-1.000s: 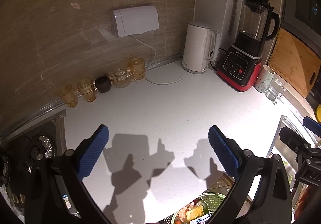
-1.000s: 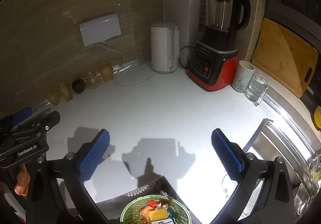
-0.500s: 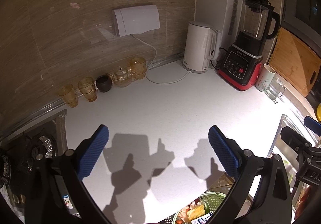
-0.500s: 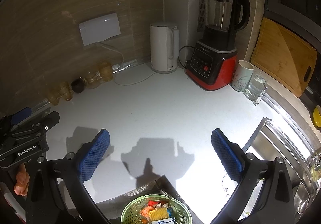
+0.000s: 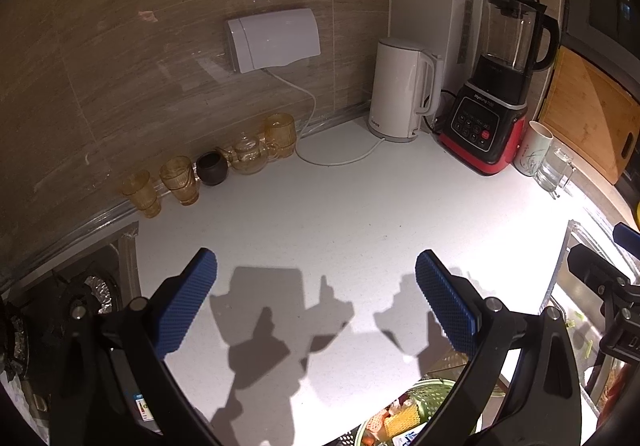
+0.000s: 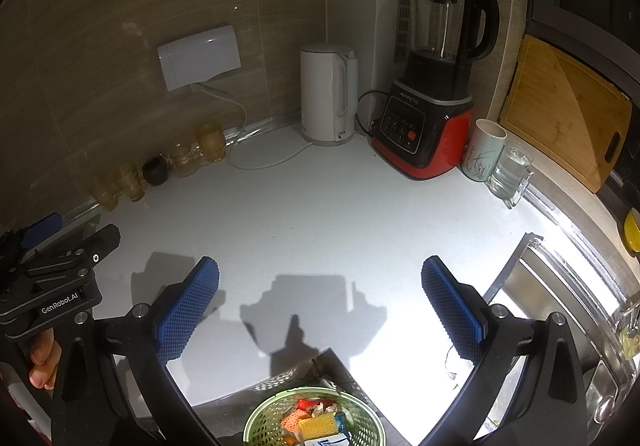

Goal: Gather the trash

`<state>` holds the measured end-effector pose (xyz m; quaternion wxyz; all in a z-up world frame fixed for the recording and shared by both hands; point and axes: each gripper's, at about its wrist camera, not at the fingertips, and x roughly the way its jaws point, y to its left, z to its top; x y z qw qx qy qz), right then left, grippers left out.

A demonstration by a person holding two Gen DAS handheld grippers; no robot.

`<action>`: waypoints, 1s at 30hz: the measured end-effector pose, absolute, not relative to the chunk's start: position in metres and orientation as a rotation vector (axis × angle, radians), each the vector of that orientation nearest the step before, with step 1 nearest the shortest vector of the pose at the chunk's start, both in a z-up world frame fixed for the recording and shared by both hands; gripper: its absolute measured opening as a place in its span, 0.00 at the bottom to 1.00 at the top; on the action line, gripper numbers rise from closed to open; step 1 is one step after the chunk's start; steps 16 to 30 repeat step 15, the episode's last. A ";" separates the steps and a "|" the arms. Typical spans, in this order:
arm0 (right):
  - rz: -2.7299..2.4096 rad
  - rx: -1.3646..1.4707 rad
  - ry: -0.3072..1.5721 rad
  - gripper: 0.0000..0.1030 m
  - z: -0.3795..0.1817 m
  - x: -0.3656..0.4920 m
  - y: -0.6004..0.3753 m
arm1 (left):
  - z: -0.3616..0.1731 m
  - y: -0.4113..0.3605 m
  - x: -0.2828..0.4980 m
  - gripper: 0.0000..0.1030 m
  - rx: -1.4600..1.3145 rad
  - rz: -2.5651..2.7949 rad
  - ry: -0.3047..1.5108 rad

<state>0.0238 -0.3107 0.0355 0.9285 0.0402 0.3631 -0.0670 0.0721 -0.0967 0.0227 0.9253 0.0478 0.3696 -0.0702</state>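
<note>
We hold both grippers, left (image 5: 316, 306) and right (image 6: 320, 306), spread wide and empty over the counter (image 6: 320, 214), above the basket (image 6: 260, 422) of trash (image 6: 316, 420).

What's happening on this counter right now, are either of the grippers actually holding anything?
No. The left gripper and the right gripper are both open and empty, held above the white counter. A green basket with colourful scraps in it sits below the counter's near edge. On the counter only the kettle, blender, cups and glasses show; I see no loose trash there.
</note>
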 end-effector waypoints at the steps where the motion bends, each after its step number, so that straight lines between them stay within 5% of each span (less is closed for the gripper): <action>1: -0.136 0.082 0.745 0.98 0.035 0.024 -0.311 | 0.023 -0.097 0.071 0.92 0.098 -0.138 0.753; 30: -0.138 0.085 0.751 0.98 0.033 0.024 -0.311 | 0.022 -0.092 0.077 0.92 0.079 -0.136 0.762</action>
